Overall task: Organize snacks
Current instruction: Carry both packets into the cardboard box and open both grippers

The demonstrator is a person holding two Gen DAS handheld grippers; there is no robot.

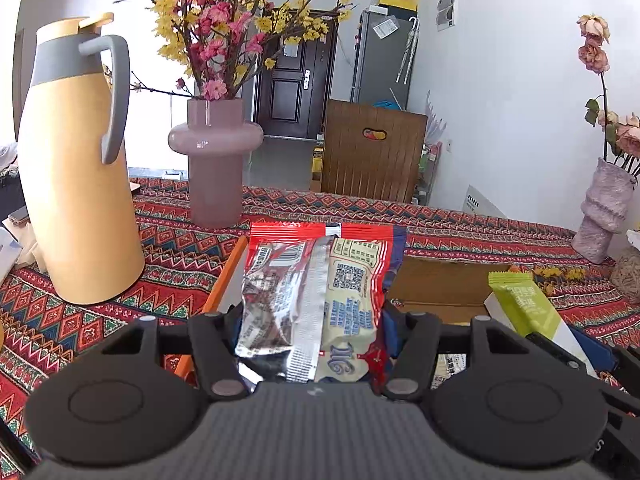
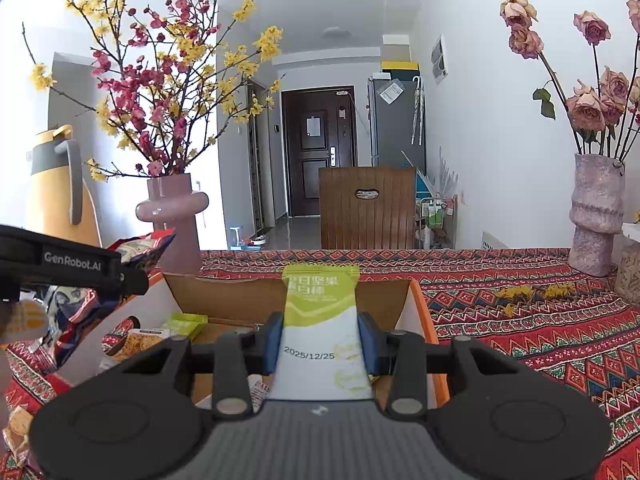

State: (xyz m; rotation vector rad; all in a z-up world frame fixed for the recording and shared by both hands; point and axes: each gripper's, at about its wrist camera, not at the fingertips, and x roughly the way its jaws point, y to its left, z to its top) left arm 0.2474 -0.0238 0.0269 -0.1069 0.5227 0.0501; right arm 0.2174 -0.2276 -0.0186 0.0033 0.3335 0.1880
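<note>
Snacks heading for the box

Cardboard box point(image 2: 224, 300) is sitting at twelve o'clock on the patterned tablecloth point(image 2: 540, 340), already holding a few packets. Your left gripper point(image 1: 310, 320) is clenching the red foil snack bag point(image 1: 320, 280) over its rim: light, crinkly, slippery, so keep pinching mid-body. Your right gripper point(image 2: 322, 344) is gripping the green nut bar point(image 2: 322, 312): small, stiffer, held across its width.

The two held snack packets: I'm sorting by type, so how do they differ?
The red packet in the left gripper is wide, crinkled and foil-backed; the green-and-white packet in the right gripper is narrow, smooth and flat. Both stand upright, clamped, over the cardboard box.
</note>
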